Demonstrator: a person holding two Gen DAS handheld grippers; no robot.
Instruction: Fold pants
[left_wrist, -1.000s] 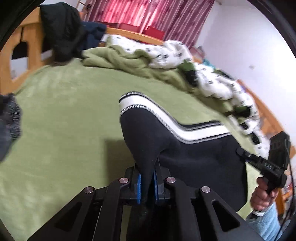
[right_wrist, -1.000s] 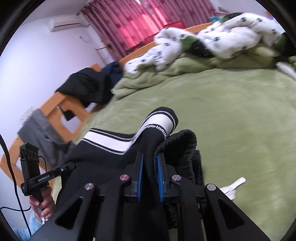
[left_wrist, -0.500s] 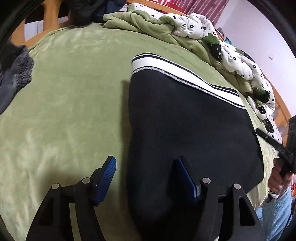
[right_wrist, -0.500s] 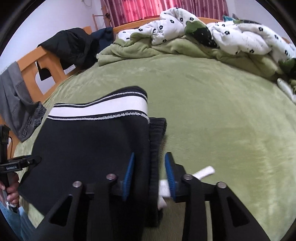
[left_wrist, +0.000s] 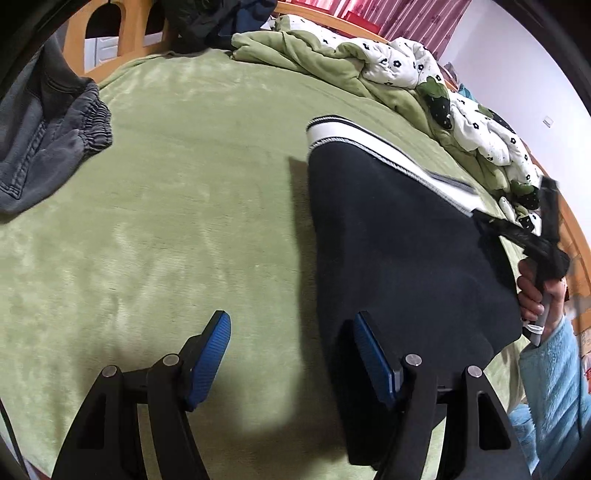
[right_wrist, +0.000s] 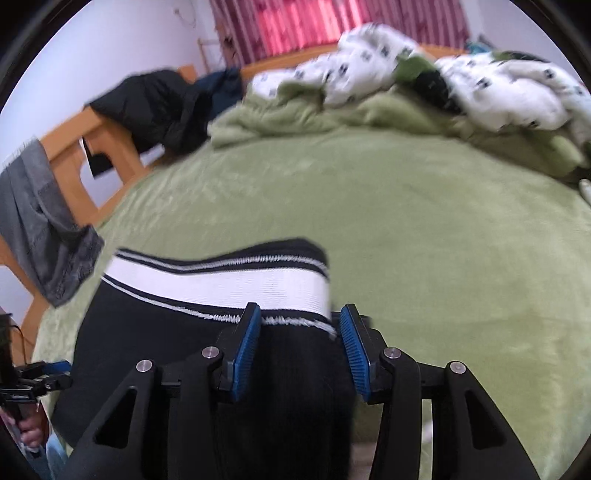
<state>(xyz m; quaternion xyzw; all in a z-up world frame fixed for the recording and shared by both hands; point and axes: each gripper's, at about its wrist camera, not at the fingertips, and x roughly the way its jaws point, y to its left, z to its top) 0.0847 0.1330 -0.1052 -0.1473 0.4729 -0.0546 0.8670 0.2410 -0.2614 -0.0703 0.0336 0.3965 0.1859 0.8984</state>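
Black pants with a white and black striped waistband lie folded flat on the green bed cover. My left gripper is open and empty, at the near left edge of the pants, its right finger over the black cloth. My right gripper is open over the right end of the pants, its fingers either side of the waistband corner, holding nothing. The right gripper also shows in the left wrist view, held in a hand at the pants' right edge.
The green bed cover spreads wide to the left and far side. Grey jeans hang at the left over the wooden bed frame. A rumpled green and white flowered quilt and dark clothes lie at the back.
Both grippers let go of the pants and opened. The pants dropped flat on the bed. Both grippers have pulled back a little towards the near edge.
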